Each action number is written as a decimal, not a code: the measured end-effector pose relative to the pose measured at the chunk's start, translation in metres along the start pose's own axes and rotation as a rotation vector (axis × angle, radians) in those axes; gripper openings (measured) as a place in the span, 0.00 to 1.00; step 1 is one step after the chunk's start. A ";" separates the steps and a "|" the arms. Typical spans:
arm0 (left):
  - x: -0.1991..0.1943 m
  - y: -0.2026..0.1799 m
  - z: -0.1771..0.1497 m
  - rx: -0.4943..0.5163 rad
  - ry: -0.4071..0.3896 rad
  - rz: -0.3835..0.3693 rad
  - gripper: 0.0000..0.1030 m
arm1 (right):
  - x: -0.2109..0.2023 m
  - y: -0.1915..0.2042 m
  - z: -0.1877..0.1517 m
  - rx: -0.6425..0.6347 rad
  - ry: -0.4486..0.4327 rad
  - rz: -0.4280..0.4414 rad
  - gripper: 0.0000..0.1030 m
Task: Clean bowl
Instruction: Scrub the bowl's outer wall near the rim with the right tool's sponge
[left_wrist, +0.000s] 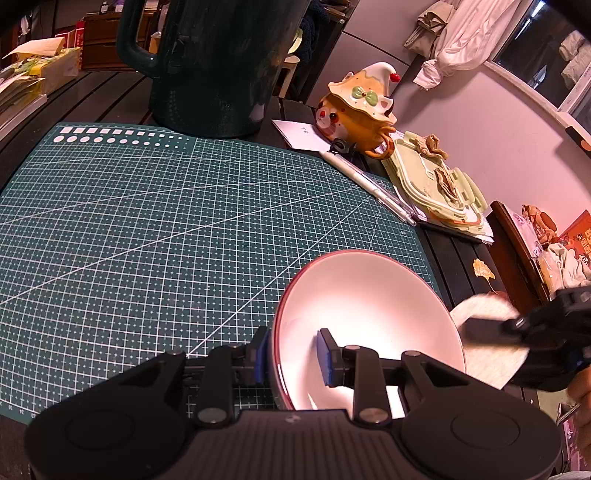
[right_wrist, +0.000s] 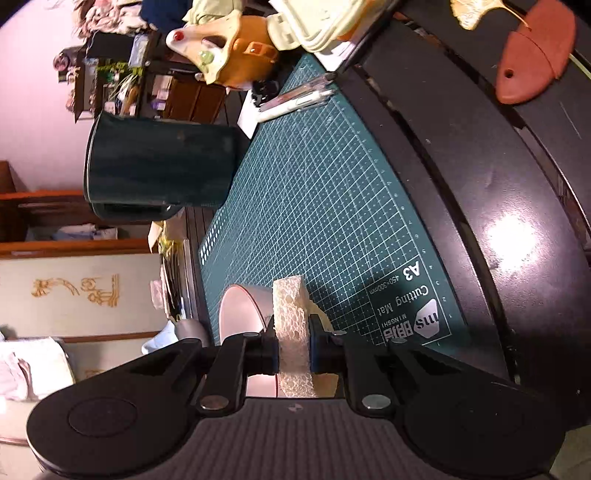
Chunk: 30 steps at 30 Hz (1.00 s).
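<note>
**Inspector A:** Where is the bowl (left_wrist: 369, 314) found?

**Inspector B:** It is held tilted over the near right corner of the green cutting mat (left_wrist: 166, 229). Its rim is clamped by the left gripper (left_wrist: 291, 354), one blue pad (left_wrist: 325, 356) being set inside the white interior and the other against the outer wall.

**Inspector A:** And the right gripper (right_wrist: 293, 354)?

**Inspector B:** It is closed on a pale sponge (right_wrist: 291, 332), which is squeezed between the pads. The sponge is seen just beside the bowl's right rim; whether contact is made cannot be told.

**Inspector A:** Other items noted?

**Inspector B:** A dark green pitcher (left_wrist: 221, 62) is recorded at the mat's far edge, an orange cat-shaped mug (left_wrist: 354, 110) and a pen (left_wrist: 369, 181) along its right side.
</note>
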<state>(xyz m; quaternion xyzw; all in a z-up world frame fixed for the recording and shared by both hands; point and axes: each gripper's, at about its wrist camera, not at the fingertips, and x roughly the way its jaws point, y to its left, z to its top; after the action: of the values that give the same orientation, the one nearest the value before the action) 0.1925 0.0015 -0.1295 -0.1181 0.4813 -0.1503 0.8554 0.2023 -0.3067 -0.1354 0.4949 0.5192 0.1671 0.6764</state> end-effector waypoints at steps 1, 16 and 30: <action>0.000 0.000 0.000 0.000 0.000 0.000 0.26 | -0.007 0.003 0.001 -0.002 -0.018 0.024 0.13; 0.000 -0.001 0.000 0.001 0.000 0.002 0.26 | -0.005 -0.003 0.003 0.040 -0.022 0.054 0.13; 0.001 -0.002 0.000 0.002 -0.002 0.003 0.26 | -0.001 -0.009 0.009 0.077 -0.053 0.075 0.13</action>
<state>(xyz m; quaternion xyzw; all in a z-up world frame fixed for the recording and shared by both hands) 0.1924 -0.0004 -0.1295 -0.1166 0.4806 -0.1495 0.8562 0.2072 -0.3165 -0.1428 0.5441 0.4883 0.1592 0.6634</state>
